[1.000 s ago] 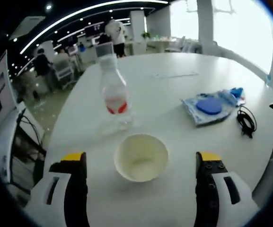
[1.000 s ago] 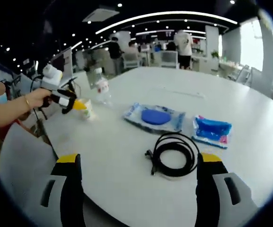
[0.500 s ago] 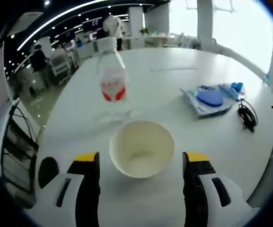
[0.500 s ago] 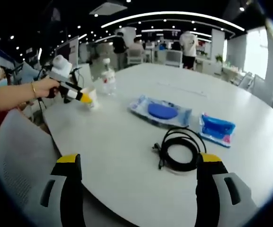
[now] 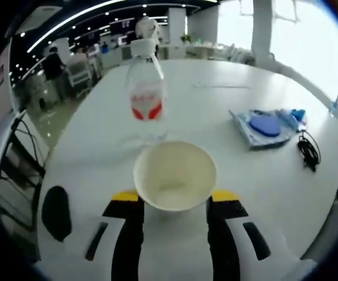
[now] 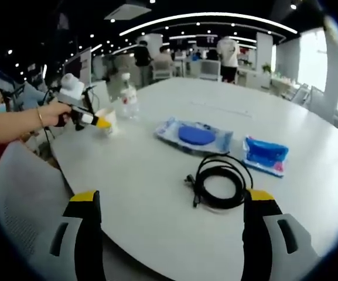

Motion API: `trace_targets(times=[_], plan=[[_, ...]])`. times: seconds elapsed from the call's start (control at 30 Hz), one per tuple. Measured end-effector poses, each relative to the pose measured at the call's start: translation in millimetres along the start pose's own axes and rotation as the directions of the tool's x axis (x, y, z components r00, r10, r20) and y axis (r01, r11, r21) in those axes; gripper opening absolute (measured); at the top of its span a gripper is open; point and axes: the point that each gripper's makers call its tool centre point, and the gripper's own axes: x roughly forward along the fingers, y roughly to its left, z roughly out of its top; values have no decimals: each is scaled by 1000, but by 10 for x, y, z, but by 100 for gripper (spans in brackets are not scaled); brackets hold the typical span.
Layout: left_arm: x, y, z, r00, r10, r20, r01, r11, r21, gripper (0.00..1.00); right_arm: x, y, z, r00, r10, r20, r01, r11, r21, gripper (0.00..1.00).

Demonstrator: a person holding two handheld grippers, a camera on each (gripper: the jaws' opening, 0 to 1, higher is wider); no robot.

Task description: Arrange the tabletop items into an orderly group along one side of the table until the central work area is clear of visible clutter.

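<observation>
Left gripper (image 5: 173, 202) now closed in on paper bowl (image 5: 175, 174), jaws narrowed from wide apart to bowl's sides | bowl near table (image 5: 215, 117) edge, just before bottle (image 5: 146, 93) | likely ready to shift aside | right gripper (image 6: 171, 202) wide open, empty, above cable (image 6: 218, 180) | bottle label red, text unreadable

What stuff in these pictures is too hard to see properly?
- Left gripper view: the cream paper cup hides where the jaws meet its wall.
- Left gripper view: print on the clear plastic bottle's red label is blurred.
- Right gripper view: the blue packet is too small to identify.
</observation>
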Motion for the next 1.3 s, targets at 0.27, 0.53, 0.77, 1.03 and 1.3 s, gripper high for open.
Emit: trace_targets(times=[0.27,0.53,0.77,1.03,1.3], plan=[[-21,-48,47,1000,-8,20,7,1000,11,38,-9,-7,-9,1000,-9,0,9,1000,5,99],[-44,-136,157,999,-27,45,26,999,30,38,-43,-43,-5,1000,-18,3,18,1000,10,99],[-19,-240,237,997,-52,57,49,998,39,38,-89,-161,-46,999,-32,-20,32,999,-16,99],[52,-377,354,995,-76,66,72,996,49,38,-143,-256,-14,999,-35,-17,34,999,-27,99],[175,-507,480,993,-93,73,90,995,40,38,-163,-342,-55,999,-35,-35,33,999,-32,99]])
